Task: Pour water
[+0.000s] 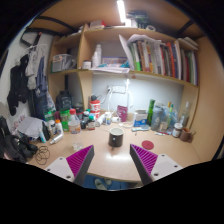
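Hand-held gripper (pixel 112 163) spread, holding nothing; small dark round cup (pixel 116 137) just ahead on cluttered wooden table (pixel 110 160). Careless approach could topple it.

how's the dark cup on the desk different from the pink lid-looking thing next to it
The dark cup stands upright and tall; the pink round thing lies flat and low. The cup sits centred ahead of the open gripper; the pink thing lies nearer one finger. Both rest on the wooden desk, untouched.

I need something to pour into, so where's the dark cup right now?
In the gripper view, the dark cup stands on the desk just beyond the open gripper, in line with the gap between its fingers.
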Demonstrator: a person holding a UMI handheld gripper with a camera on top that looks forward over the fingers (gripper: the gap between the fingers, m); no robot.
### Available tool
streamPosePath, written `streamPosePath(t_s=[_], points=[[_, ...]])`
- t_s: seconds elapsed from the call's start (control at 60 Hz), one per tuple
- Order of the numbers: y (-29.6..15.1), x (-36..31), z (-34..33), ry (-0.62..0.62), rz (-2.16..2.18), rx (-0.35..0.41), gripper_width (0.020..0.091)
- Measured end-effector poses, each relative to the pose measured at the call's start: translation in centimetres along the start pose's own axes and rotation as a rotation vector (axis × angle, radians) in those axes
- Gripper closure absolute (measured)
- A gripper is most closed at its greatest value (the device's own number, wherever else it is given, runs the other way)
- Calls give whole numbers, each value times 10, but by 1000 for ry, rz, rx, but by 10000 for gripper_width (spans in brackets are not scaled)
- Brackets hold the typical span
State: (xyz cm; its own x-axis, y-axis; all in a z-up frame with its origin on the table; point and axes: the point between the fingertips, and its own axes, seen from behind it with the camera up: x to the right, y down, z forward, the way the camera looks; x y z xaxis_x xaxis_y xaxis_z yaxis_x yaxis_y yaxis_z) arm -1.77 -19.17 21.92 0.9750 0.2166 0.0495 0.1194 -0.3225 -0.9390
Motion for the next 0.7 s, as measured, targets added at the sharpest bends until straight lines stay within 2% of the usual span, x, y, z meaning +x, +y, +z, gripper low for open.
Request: streamPosePath(t_s=[0.083, 0.367, 0.5, 0.7], points=[[11, -34, 32, -57, 9, -20, 278], [27, -175, 158, -294, -48, 12, 281], [34, -204, 215, -318, -79, 18, 280], [39, -216, 286, -291, -12, 26, 280]])
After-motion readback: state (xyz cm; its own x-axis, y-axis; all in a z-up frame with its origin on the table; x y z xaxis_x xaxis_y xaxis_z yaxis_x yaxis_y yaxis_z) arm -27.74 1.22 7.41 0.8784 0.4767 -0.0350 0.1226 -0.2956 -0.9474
